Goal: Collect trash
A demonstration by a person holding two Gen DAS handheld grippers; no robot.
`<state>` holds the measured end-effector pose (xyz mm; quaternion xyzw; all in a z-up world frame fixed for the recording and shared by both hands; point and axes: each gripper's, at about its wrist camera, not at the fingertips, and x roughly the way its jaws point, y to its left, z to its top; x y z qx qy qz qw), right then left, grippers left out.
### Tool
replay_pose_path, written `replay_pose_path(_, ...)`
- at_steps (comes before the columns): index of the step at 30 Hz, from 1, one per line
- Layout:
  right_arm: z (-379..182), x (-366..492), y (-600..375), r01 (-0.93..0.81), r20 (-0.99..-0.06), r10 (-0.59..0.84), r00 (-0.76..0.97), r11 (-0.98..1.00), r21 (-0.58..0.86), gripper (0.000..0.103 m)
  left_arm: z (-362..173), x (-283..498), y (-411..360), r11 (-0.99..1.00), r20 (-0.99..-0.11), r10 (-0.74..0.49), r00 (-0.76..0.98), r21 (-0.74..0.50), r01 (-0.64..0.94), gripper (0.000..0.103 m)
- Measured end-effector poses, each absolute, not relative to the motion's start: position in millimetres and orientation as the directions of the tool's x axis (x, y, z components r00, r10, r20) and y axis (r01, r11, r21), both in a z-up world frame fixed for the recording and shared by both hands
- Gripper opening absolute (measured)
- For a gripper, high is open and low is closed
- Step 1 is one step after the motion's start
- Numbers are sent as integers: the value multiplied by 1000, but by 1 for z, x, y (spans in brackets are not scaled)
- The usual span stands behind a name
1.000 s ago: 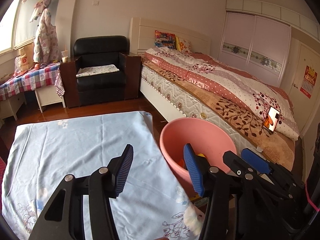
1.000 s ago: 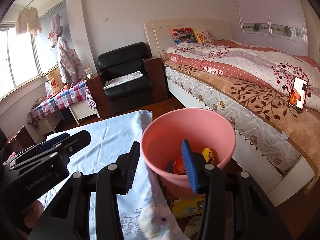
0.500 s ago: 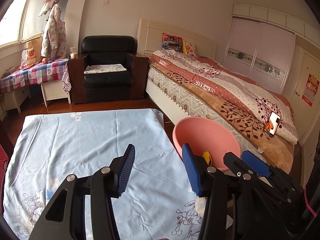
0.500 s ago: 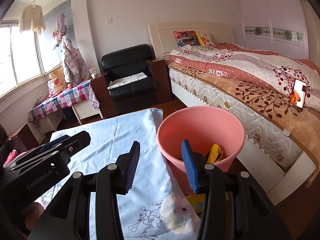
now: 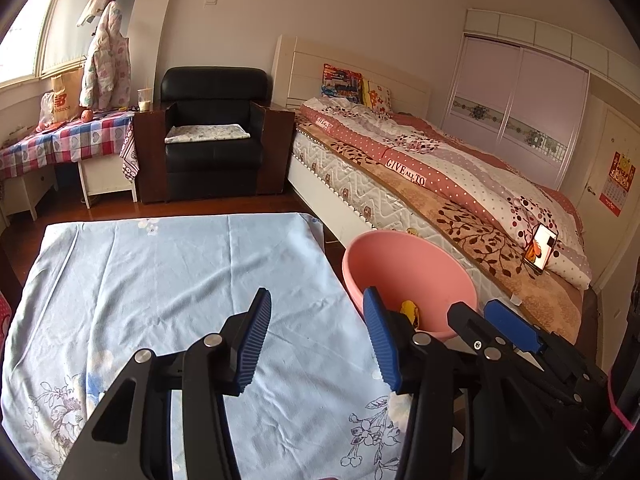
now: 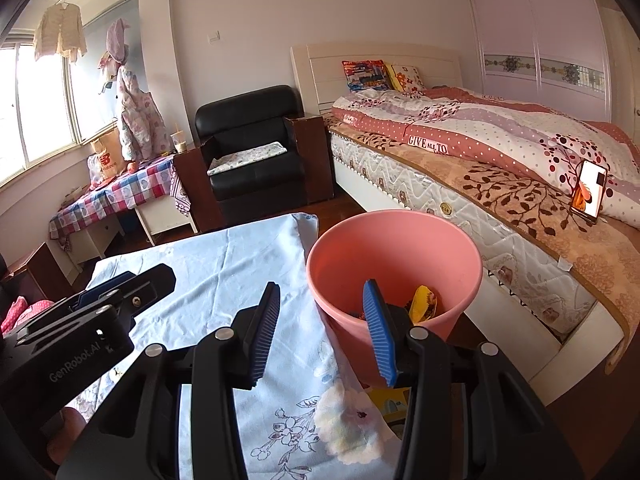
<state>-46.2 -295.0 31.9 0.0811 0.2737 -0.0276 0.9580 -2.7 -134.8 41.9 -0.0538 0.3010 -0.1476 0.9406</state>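
Observation:
A pink bin point(image 5: 404, 264) stands on the floor between the cloth-covered table point(image 5: 160, 280) and the bed. Inside it lie a yellow wrapper point(image 6: 424, 304) and some darker scraps. My left gripper point(image 5: 316, 292) hovers over the table's right edge, open, with nothing between its blue pads. My right gripper point(image 6: 322, 283) hangs just short of the bin point(image 6: 392, 248), open and empty as well. Each gripper shows in the other's view: the right one point(image 5: 492, 312) at the lower right, the left one point(image 6: 132, 280) at the left. The light-blue floral cloth point(image 6: 224, 264) is bare.
A bed point(image 5: 460, 184) with a phone point(image 5: 540, 246) propped on it runs along the right. A black armchair point(image 5: 214, 140) and a side table with a checked cloth point(image 5: 72, 140) stand at the back. A yellow item point(image 6: 390, 402) lies on the floor under the bin.
Both grippers have drawn back from over the bin, so it sits farther off and more of the table shows. The left jaws have narrowed slightly.

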Motion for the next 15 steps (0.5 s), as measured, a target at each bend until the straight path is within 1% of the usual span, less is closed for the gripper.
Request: replay_pose_path(15,28,-43,-295,95,-536,-8,844,986,135,44,38,2,-133,950,-560,-312,767,-202,239,47)
